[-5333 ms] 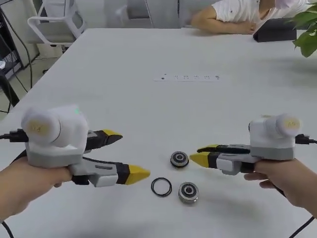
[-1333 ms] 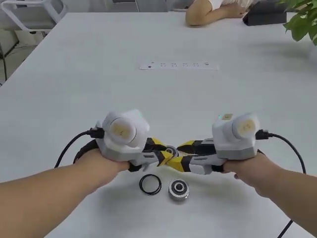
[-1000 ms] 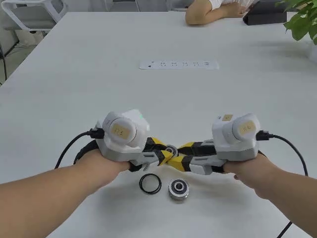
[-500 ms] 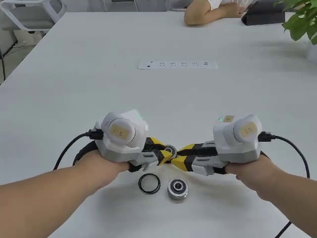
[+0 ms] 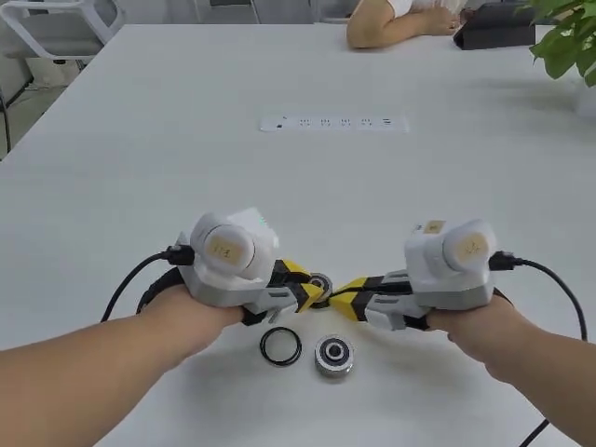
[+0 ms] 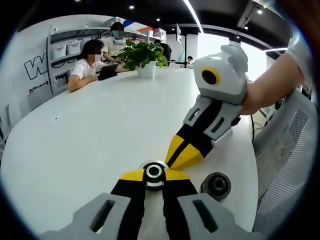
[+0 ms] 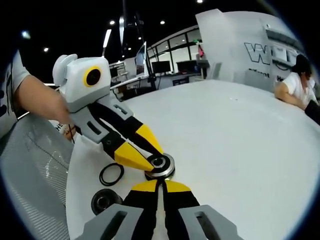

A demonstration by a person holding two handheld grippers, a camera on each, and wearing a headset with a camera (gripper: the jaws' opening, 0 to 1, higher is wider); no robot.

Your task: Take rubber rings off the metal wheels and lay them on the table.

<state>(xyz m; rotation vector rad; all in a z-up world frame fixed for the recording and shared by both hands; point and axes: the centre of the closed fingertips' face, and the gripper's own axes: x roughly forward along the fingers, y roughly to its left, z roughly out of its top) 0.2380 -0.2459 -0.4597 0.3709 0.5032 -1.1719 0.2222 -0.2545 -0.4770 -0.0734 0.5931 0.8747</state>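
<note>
- White worktop [image 5: 186,140], near its front edge: left hand-held gripper [image 5: 312,293] clamped on a metal wheel [image 5: 319,284].
- Right hand-held gripper [image 5: 340,291], jaws together, tips at that wheel's rim.
- Loose rubber ring [image 5: 280,345] lies beside a second wheel [image 5: 334,355], nearer the edge.
- Rings probably light and stretchy, wheels hard and slick; best hooked at the rim.

The table [image 5: 279,186] is smooth, matt white. The held wheel [image 5: 319,284] and the loose wheel [image 5: 334,355] are bright polished metal; the ring [image 5: 280,346] is dull black rubber. The left gripper [image 5: 312,291] and right gripper [image 5: 343,291] have satin white plastic bodies.
</note>
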